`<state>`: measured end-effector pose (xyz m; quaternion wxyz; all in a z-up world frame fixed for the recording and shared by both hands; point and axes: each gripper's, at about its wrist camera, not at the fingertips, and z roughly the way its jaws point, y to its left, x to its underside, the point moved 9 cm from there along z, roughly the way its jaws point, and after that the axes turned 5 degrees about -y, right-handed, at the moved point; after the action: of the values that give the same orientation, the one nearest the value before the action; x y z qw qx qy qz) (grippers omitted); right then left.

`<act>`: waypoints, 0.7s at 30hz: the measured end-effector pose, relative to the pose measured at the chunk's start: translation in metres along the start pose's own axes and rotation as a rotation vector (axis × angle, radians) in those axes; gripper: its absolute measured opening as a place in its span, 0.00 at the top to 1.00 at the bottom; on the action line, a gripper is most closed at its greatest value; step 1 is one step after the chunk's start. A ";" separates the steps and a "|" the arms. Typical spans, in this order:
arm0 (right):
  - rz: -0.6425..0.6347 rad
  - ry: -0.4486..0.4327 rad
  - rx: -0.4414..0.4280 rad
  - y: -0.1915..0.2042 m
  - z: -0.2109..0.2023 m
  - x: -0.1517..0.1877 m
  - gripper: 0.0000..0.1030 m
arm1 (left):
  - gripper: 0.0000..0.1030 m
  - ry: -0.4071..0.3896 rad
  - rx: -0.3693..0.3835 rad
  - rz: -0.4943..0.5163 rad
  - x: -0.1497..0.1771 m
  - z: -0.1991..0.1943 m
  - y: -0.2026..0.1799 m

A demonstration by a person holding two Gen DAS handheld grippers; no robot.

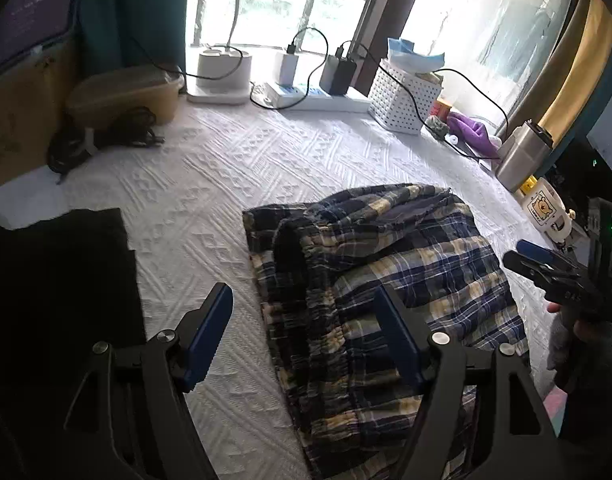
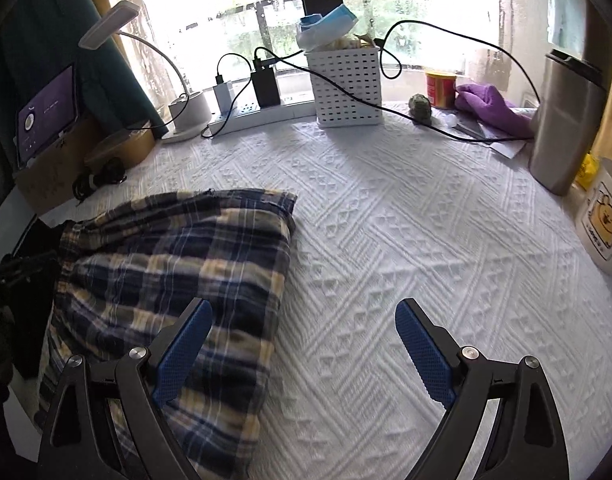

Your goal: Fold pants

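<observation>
Blue, yellow and white plaid pants [image 1: 386, 280] lie folded in a thick bundle on the white textured cloth [image 1: 209, 184]; they also show at the left of the right wrist view [image 2: 177, 264]. My left gripper [image 1: 303, 300] is open and empty, above the bundle's near left part, with its right finger over the fabric. My right gripper [image 2: 303, 316] is open and empty, its left finger over the bundle's right edge, its right finger over bare cloth. The right gripper also shows at the right edge of the left wrist view [image 1: 526, 256].
A black garment [image 1: 57, 280] lies left of the pants. At the back by the window stand a power strip [image 2: 257, 114] with chargers and cables, a white perforated basket [image 2: 348, 88], a steel tumbler [image 2: 566, 120], a purple cloth [image 2: 490, 104] and a bear mug [image 2: 604, 216].
</observation>
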<state>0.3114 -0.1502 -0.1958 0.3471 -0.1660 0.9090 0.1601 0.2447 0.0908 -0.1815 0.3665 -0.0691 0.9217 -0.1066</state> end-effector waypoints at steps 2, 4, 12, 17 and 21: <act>0.003 0.002 -0.014 0.002 0.005 -0.002 0.09 | 0.29 0.024 0.013 0.001 0.004 0.007 -0.002; 0.005 0.006 -0.039 0.007 0.012 -0.004 0.09 | 0.29 0.050 0.026 0.001 0.009 0.014 -0.003; 0.010 0.061 -0.153 0.024 0.036 0.004 0.09 | 0.14 0.088 0.112 -0.016 0.027 0.033 -0.020; -0.009 0.065 -0.237 0.041 0.043 0.006 0.12 | 0.12 0.054 0.120 0.051 0.020 0.042 -0.027; -0.041 0.062 -0.274 0.052 0.049 0.003 0.22 | 0.12 0.041 0.102 0.111 0.017 0.048 -0.030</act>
<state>0.3161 -0.0849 -0.2236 0.2960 -0.2353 0.8854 0.2703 0.2665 0.0515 -0.2193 0.3557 0.0033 0.9249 -0.1343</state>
